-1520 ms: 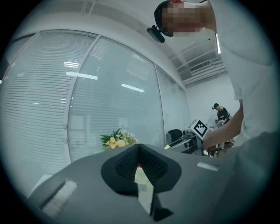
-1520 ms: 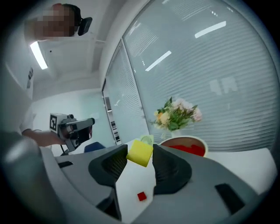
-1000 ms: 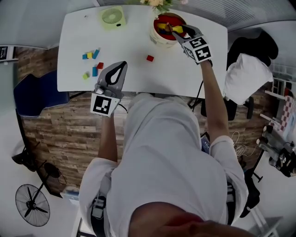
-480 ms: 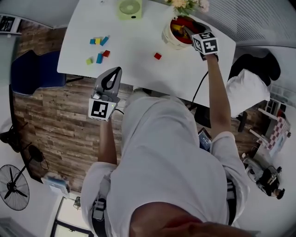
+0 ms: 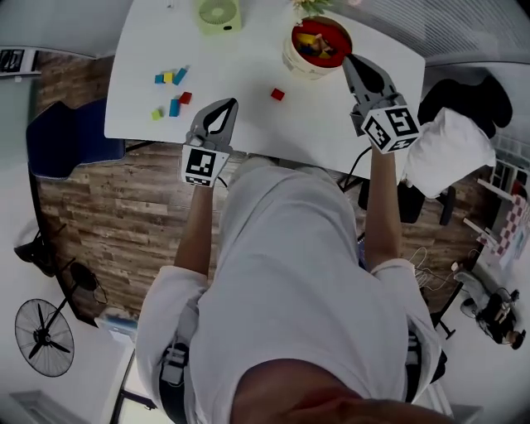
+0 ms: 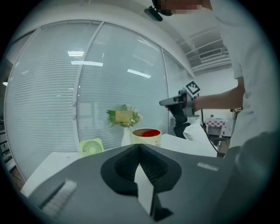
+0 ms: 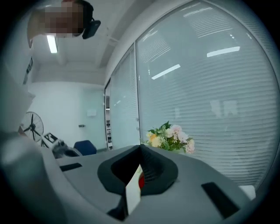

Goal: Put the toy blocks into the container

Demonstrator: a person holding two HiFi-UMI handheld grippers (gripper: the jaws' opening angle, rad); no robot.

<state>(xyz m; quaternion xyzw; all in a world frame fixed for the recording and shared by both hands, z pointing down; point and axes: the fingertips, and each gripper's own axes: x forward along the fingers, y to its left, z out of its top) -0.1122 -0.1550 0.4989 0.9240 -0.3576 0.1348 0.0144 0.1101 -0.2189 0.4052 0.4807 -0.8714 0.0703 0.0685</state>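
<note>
A cream container (image 5: 313,50) with a red inside stands at the table's far right, with yellow and red blocks in it. One red block (image 5: 277,94) lies alone mid-table. Several blue, yellow, red and green blocks (image 5: 171,93) are scattered at the left. My right gripper (image 5: 349,60) is shut and empty, its tip just right of the container. My left gripper (image 5: 224,106) is shut and empty over the near edge. The left gripper view shows the container (image 6: 146,136) past the shut jaws of the left gripper (image 6: 140,146). The right gripper (image 7: 141,149) shows shut in its own view.
A green desk fan (image 5: 219,14) and a vase of flowers (image 6: 124,117) stand at the table's (image 5: 248,58) far edge. A blue chair (image 5: 66,149) is left of the table. A black chair with a white bag (image 5: 451,149) is at the right.
My right gripper has drawn back from over the container toward the near right side, and its jaws have shut. My left gripper has edged forward over the table edge.
</note>
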